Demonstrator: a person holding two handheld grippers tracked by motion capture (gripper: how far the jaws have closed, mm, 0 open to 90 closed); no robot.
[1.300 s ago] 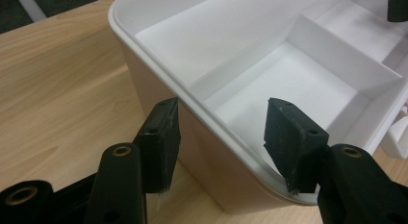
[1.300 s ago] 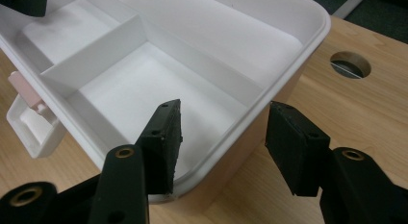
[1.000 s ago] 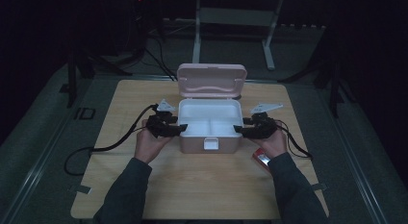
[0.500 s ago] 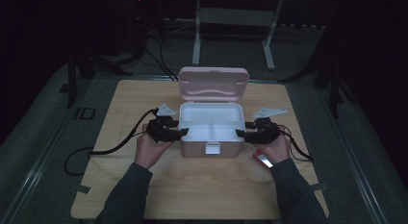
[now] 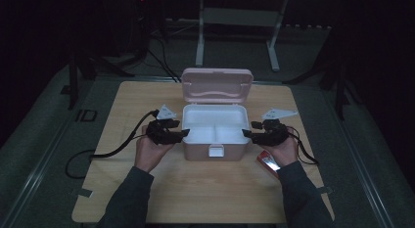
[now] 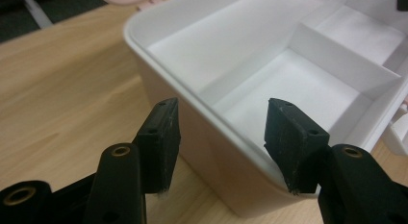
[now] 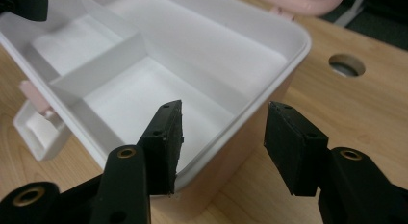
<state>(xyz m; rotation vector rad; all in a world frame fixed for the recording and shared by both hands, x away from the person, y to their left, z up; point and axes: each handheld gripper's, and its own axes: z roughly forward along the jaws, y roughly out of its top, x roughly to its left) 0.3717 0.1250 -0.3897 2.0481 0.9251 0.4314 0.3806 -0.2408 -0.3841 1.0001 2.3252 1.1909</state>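
On pale wooden tabletop (image 5: 205,189), centre: pink lunch box (image 5: 214,135), lid (image 5: 217,84) swung up at the far side, white divided inside bare. Left gripper (image 5: 184,133) at the box's left wall, jaws apart, straddling the rim without pressing. Right gripper (image 5: 245,134) at the right wall, jaws likewise apart astride the rim. Small red-and-white object (image 5: 268,162) near the right hand (image 5: 284,149). Round hole (image 7: 346,65) in the board beside the box. Beyond the table's far edge: dark room, grey floor, white metal stand (image 5: 240,22), loose black cables (image 5: 161,61).
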